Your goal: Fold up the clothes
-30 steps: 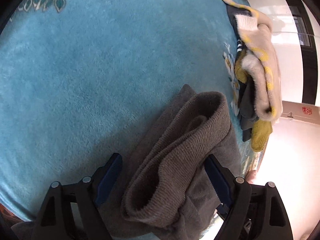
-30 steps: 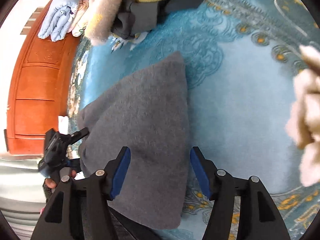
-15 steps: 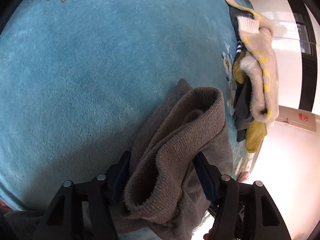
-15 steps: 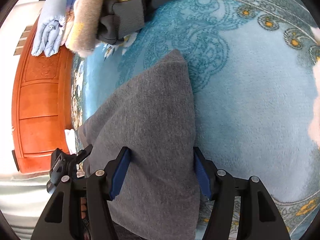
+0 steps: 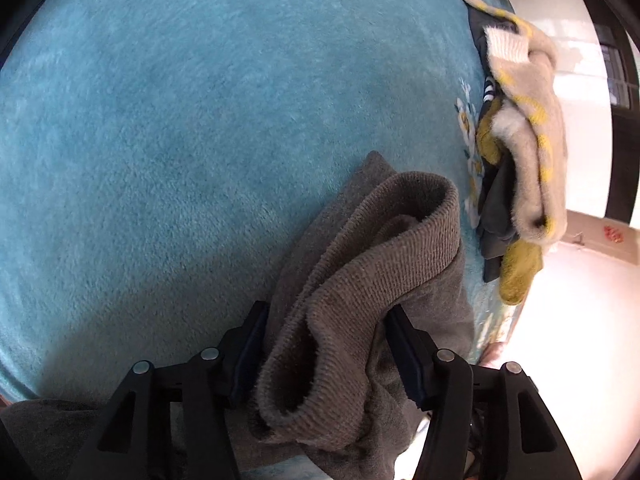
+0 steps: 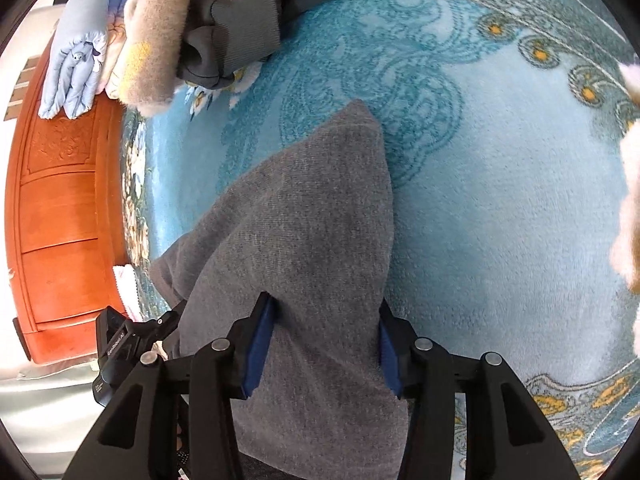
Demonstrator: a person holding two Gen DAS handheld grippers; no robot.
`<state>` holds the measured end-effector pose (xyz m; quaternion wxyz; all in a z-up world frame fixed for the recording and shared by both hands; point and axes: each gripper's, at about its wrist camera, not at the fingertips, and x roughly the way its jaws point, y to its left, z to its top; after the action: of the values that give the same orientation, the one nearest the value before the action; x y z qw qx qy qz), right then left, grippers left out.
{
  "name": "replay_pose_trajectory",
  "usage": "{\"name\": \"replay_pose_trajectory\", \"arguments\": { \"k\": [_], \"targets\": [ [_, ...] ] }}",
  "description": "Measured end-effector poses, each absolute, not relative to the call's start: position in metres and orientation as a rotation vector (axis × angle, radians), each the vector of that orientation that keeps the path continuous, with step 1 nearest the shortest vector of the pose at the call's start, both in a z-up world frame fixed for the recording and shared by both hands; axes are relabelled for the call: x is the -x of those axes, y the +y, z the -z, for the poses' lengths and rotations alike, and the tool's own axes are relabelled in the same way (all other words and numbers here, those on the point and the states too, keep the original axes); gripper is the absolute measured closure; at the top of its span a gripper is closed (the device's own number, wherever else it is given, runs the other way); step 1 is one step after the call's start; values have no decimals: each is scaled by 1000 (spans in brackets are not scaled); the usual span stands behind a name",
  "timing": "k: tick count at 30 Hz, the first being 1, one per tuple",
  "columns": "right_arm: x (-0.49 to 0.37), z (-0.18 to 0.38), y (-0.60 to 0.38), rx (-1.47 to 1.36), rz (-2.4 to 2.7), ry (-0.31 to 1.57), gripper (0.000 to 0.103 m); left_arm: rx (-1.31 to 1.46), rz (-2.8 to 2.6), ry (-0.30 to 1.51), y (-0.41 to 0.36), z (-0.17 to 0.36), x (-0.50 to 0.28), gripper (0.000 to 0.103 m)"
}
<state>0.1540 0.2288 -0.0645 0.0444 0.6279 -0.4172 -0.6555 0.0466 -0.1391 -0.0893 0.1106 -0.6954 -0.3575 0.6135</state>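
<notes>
Left wrist view: the left tongs point(image 5: 326, 344), wide apart a second ago, have closed and now clench the ribbed cuff of the grey sweater point(image 5: 372, 288). The bunched knit fills the gap between both pads, over the teal blanket point(image 5: 180, 128), with the clothes pile point(image 5: 520, 168) beyond the sweater.

Right wrist view: the right tongs point(image 6: 324, 344) have likewise narrowed onto the grey sweater point(image 6: 312, 220), pinching a flat fold. With both ends gripped, the next fold looks ready. The left tongs point(image 6: 128, 344) show beside the sweater's lower edge.

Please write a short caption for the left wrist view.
Left claw clamps a bunched grey knitted garment above a turquoise plush blanket.
</notes>
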Motion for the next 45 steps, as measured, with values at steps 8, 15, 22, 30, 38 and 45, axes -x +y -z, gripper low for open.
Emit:
{"name": "replay_pose_trajectory", "arguments": {
  "k": [8,15,22,30,38,45],
  "targets": [
    [-161,46,229,-1850,2032,-1298,83,1933,-1877,-874,-120,50,-51,69],
    [-199,-5,273,-1612,2177,-1370,85,1786,-1838,-588,-39,-17,-63,71],
    [-289,-66,350,-1397,2408,-1459,85,1722,-1727,-397,58,-58,-90,71],
    [-377,-94,419,-1247,2558,-1583,85,1694,-1587,-285,145,-65,-141,71],
    [-412,-126,513,-1225,2676,-1582,86,1637,-1428,-246,245,-82,-166,71],
    [-387,-147,604,-1266,2783,-1506,86,1598,-1371,-165,340,-96,-174,71]
  ]
}}
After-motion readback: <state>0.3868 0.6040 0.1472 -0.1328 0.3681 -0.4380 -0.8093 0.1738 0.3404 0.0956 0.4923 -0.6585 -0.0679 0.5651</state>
